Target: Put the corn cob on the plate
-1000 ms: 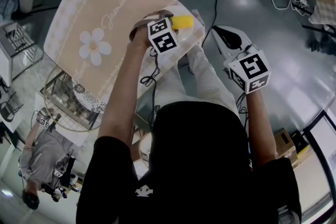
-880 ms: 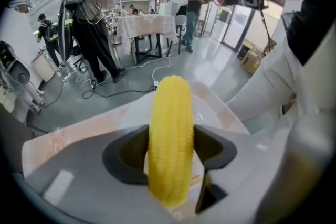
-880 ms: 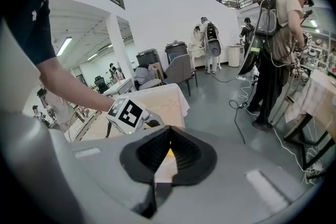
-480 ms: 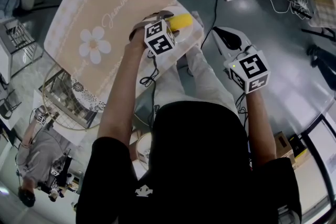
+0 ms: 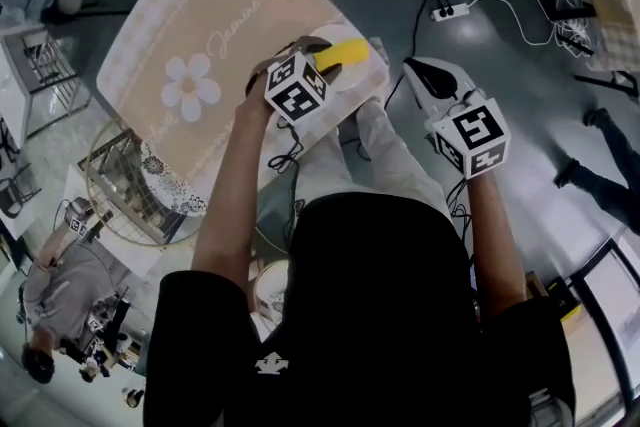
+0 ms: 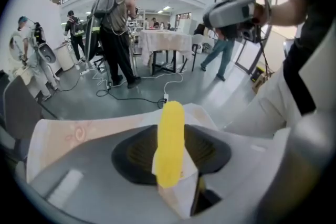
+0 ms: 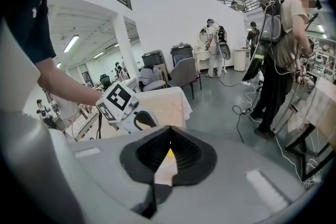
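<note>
Left gripper jaws, just closing, clamp the smooth yellow corn cob; hold pressure steady, lower gently onto plate. Right gripper: jaws together, empty.

Looking along right gripper, jaws pressed together, toward left gripper beside clothed table; people standing beyond.

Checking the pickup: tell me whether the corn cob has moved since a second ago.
Yes. The corn cob has tilted and shifted slightly toward the flower print, gripped by the left gripper, whose jaws have just been closing.
</note>
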A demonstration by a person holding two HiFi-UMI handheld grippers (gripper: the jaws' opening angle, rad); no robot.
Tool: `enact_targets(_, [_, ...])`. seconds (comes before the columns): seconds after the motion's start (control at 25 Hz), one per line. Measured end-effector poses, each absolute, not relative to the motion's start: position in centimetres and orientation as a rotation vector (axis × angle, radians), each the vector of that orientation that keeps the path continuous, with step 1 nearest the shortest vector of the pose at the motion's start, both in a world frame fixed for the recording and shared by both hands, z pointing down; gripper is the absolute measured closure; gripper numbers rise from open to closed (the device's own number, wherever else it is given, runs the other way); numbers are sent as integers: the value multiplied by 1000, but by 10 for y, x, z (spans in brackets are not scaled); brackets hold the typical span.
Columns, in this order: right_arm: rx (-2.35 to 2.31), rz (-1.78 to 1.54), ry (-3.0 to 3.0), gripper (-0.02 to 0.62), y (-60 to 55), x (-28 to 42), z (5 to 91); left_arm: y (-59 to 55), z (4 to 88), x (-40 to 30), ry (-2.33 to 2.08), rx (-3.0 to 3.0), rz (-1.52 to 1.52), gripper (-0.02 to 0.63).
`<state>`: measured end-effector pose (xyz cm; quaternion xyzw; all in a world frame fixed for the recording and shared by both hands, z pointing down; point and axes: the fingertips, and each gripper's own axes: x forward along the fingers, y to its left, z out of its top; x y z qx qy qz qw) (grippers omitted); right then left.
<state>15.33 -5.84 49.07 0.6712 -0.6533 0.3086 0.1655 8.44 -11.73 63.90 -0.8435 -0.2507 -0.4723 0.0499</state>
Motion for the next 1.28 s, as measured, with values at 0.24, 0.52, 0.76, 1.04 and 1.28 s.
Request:
enact_targets(0.24, [1893, 843, -1906, 594, -65, 151, 484, -122, 600, 88, -639, -2654, -1363, 496])
enact_targets(0.52, [1852, 786, -1978, 594, -74, 152, 470, -130, 548, 89, -439, -2864, -1260, 595])
enact_targets(0.76, [1804, 711, -2057, 594, -89, 156, 460, -134, 517, 88, -254, -2934, -1164, 597])
enact_targets(1.04, [1752, 630, -2159, 594, -98, 157, 444, -138, 470, 99, -39, -2938, -927, 597])
enact_targets(1.28, [1695, 559, -2257, 594, -107, 154, 430, -142, 437, 87, 287, -3084, -755, 597])
